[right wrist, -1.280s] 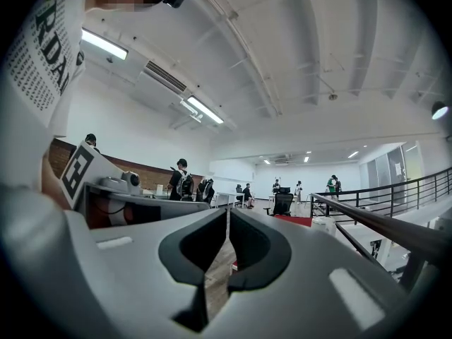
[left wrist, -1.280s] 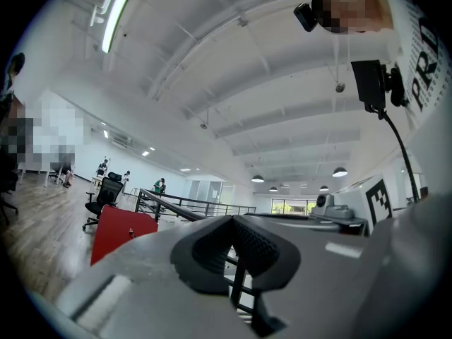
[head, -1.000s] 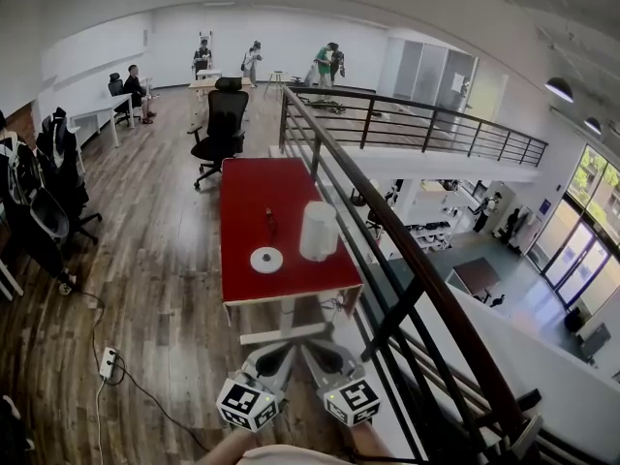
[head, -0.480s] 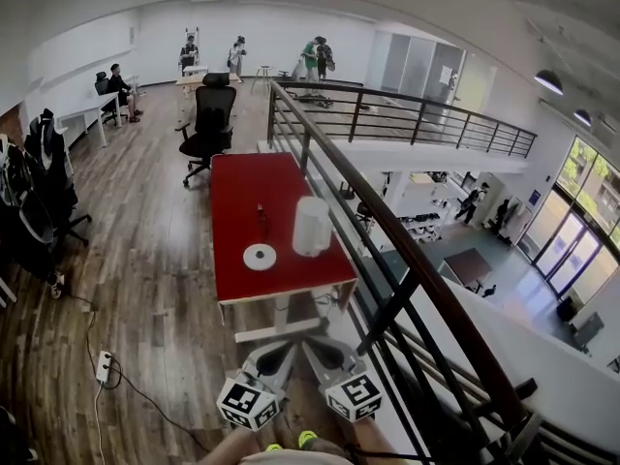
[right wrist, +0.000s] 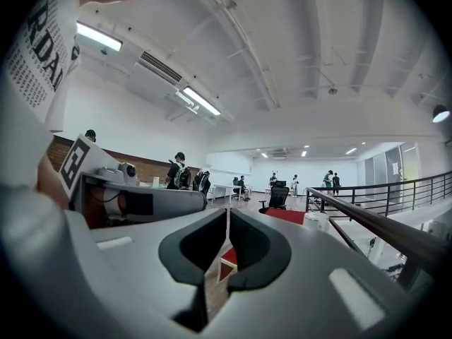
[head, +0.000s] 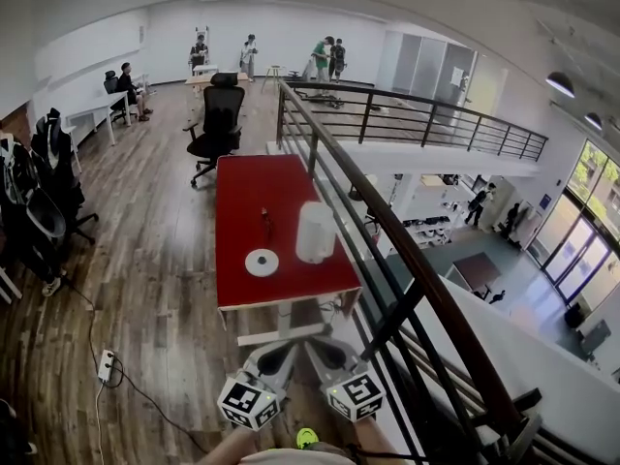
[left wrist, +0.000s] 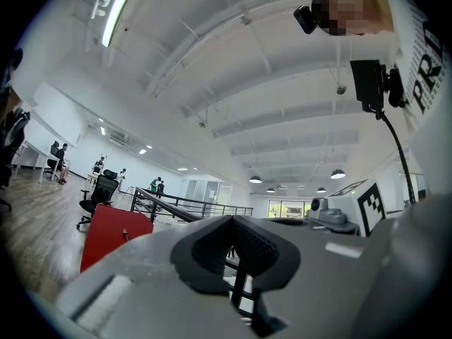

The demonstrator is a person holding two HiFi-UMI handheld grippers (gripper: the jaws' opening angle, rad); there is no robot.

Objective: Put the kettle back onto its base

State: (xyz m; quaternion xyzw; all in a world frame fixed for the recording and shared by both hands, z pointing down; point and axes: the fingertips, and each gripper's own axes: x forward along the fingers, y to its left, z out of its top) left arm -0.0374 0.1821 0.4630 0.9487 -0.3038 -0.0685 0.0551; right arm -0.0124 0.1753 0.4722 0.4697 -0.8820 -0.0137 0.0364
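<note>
I hold my left gripper (left wrist: 232,221) and my right gripper (right wrist: 227,214) side by side, low and close to my body. In the head view their marker cubes sit at the bottom edge, well short of the red tabletop (head: 247,187). The left jaws are closed, the dark ribbed pads meeting at the tips with nothing caught between them. The right jaws are pressed together too, with only a thin seam between the pads, and they hold nothing.

The white kettle (head: 316,232) stands upright on the tabletop, toward its near right part, close to the edge that runs along the dark railing (head: 387,231). Its round white base (head: 262,262), with a dark spot at the centre, lies flat on the tabletop to the left of the kettle and slightly nearer to me, clearly apart from it. The kettle is not on the base. A small dark object (head: 266,223) stands just beyond the base; I cannot make out what it is.

A black office chair (head: 219,116) stands on the wood floor (head: 155,260) past the far end of the tabletop. A white power strip (head: 107,363) with its cable lies on the floor to my left. Several people stand or sit at the far end of the room.
</note>
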